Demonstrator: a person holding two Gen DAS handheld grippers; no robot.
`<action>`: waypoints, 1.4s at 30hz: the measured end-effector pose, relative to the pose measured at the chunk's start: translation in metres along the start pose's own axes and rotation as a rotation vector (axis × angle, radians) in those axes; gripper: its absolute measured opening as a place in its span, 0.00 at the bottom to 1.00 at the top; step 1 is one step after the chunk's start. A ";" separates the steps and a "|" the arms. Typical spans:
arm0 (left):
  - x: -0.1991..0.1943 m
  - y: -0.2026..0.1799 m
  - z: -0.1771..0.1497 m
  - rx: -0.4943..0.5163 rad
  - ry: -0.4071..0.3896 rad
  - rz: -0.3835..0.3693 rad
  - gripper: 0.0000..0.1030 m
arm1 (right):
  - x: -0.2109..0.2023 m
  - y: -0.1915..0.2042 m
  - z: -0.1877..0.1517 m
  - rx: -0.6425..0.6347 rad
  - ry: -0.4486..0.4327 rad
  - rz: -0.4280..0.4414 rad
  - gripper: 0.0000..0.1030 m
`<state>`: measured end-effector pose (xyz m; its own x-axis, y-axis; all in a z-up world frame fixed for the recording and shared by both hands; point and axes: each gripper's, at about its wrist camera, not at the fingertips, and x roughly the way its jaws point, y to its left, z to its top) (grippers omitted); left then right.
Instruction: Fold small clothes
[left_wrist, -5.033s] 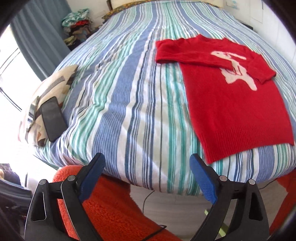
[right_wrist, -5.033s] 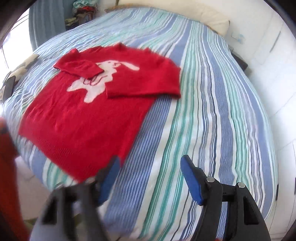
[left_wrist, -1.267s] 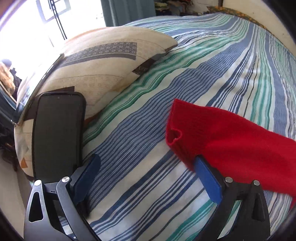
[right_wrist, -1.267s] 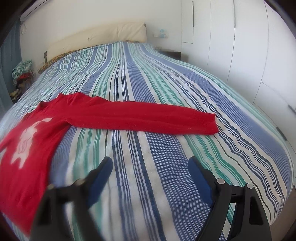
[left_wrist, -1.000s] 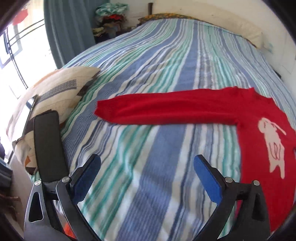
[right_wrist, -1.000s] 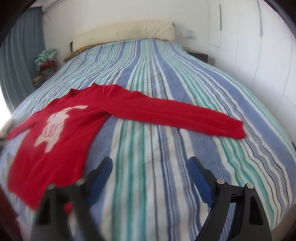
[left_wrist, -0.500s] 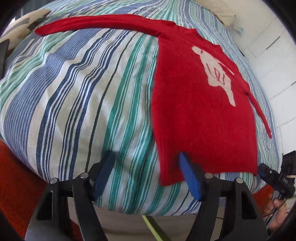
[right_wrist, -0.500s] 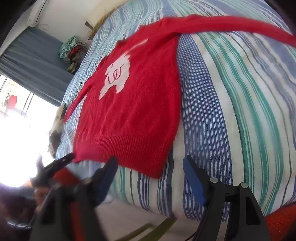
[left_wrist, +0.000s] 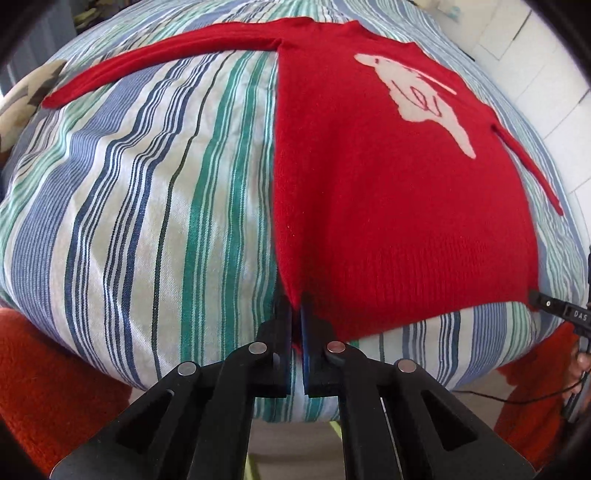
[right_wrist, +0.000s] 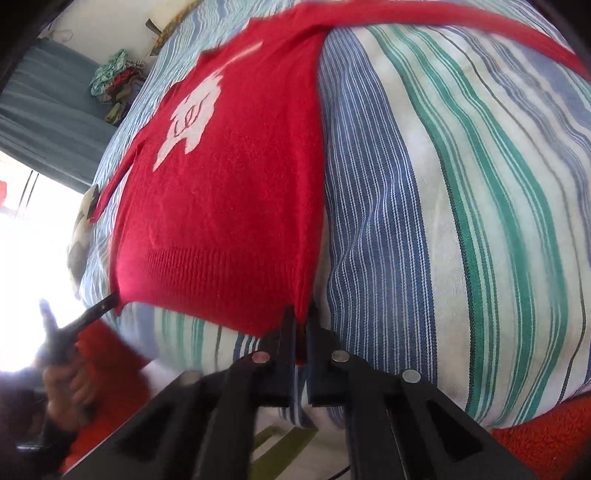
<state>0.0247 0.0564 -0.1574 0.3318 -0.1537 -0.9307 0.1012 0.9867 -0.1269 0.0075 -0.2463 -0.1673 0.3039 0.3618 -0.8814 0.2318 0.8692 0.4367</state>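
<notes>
A red knitted sweater (left_wrist: 388, 192) with a white animal figure lies flat on the striped bed, both sleeves spread out sideways. My left gripper (left_wrist: 297, 314) is shut on the sweater's bottom left hem corner at the bed's near edge. In the right wrist view the same sweater (right_wrist: 236, 206) runs away from me, and my right gripper (right_wrist: 301, 314) is shut on its bottom right hem corner. Each view shows the other gripper's tip at the opposite hem corner: the right gripper (left_wrist: 543, 304), the left gripper (right_wrist: 99, 306).
The bed cover (left_wrist: 147, 206) has blue, green and white stripes. A patterned pillow (left_wrist: 33, 88) lies at the bed's left side. A pile of clothes (right_wrist: 114, 85) sits by the grey curtain. An orange rug (left_wrist: 48, 384) covers the floor below the bed's edge.
Both grippers have come down to the near hem and closed from wide open onto its two corners. A second ago they were higher, looking along the bed.
</notes>
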 end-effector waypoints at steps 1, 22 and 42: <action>0.000 -0.005 0.000 0.028 -0.007 0.032 0.06 | 0.003 0.001 0.000 -0.007 -0.002 -0.009 0.03; -0.106 0.052 0.063 -0.166 -0.372 0.170 0.87 | -0.127 -0.072 0.070 0.124 -0.354 -0.021 0.37; -0.018 0.084 0.067 -0.254 -0.339 0.321 0.91 | -0.111 -0.293 0.129 0.882 -0.706 0.004 0.39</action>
<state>0.0900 0.1386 -0.1285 0.5972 0.1917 -0.7789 -0.2717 0.9620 0.0284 0.0253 -0.5850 -0.1738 0.6955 -0.1500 -0.7027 0.7160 0.2260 0.6605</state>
